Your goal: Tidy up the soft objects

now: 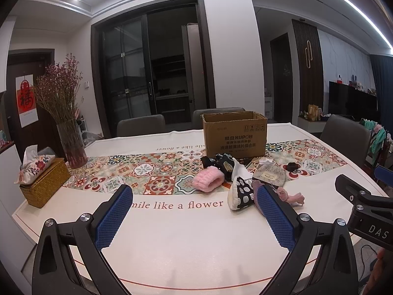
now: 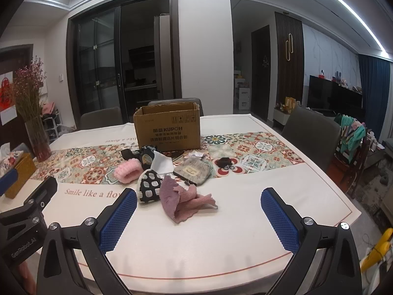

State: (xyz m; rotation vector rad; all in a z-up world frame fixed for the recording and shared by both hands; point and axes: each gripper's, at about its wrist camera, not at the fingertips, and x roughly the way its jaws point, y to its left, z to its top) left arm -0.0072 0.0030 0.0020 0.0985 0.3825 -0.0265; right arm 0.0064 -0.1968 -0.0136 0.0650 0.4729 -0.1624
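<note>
Left claw [image 1: 194, 211]: fingers spread wide, nothing between them, held above the near edge of the tabletop [image 1: 172, 245]. Right claw [image 2: 199, 211]: likewise spread and holding nothing, over the same near edge.

Landmark: the open cardboard box [image 2: 168, 129], printed KUPOH, standing on the patterned runner [image 2: 258, 152] toward the far side of the tabletop.

The soft objects lie in a loose cluster directly in front of the box, on the near side:
- black fabric items [image 2: 140, 156] just in front of the box, left of its centre;
- pink fluffy band [image 2: 127, 172] in front of the box and to its left, on the runner's near edge;
- white cloth [image 2: 162, 164] beside the black items;
- grey pouch with a label [image 2: 192, 170] in front of the box's right half;
- small dark scrunchie [image 2: 224, 162] to the right of the box front, apart from the cluster;
- black-and-white patterned pouch [image 2: 149, 188] nearer than the band;
- mauve and pink knit cloth [image 2: 181, 201], the item farthest from the box, touching the patterned pouch.

Well left of the box: a glass vase of dried flowers [image 1: 71, 142] and a woven tissue box [image 1: 44, 184].
</note>
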